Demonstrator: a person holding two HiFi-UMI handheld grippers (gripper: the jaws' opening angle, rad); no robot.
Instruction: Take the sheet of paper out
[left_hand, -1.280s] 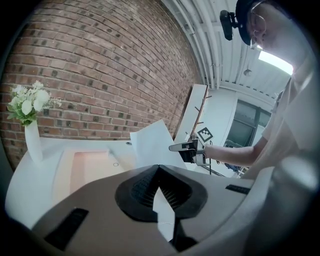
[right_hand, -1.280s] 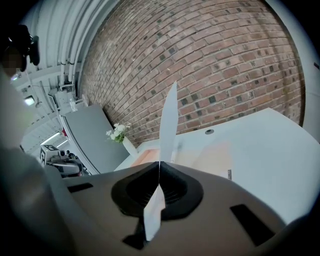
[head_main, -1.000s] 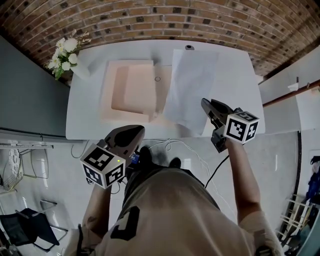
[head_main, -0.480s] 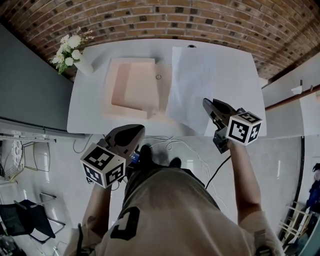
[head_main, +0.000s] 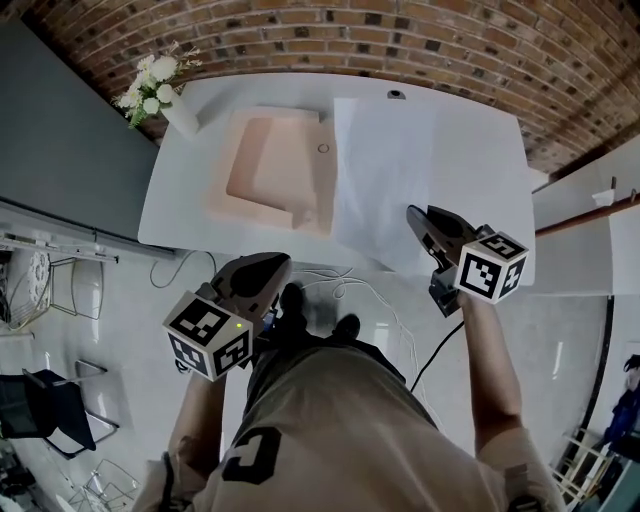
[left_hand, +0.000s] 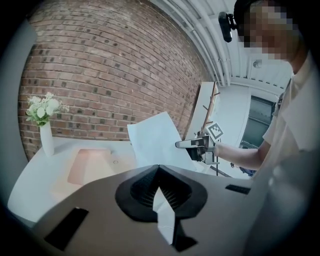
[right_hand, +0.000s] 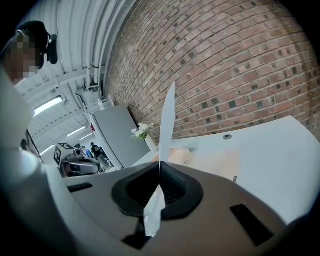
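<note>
Withdrawal looks nearly done: right gripper clamped on sheet of paper beside pink folder, left gripper closed and empty; next, probably set sheet down and release.

one table, one sheet of paper, one peach folder, one vase of white flowers, and two grippers: left gripper, right gripper.

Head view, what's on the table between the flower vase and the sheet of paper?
A pink folder lies flat there, between the flower vase and the sheet of paper; the head view shows it clearly.
</note>
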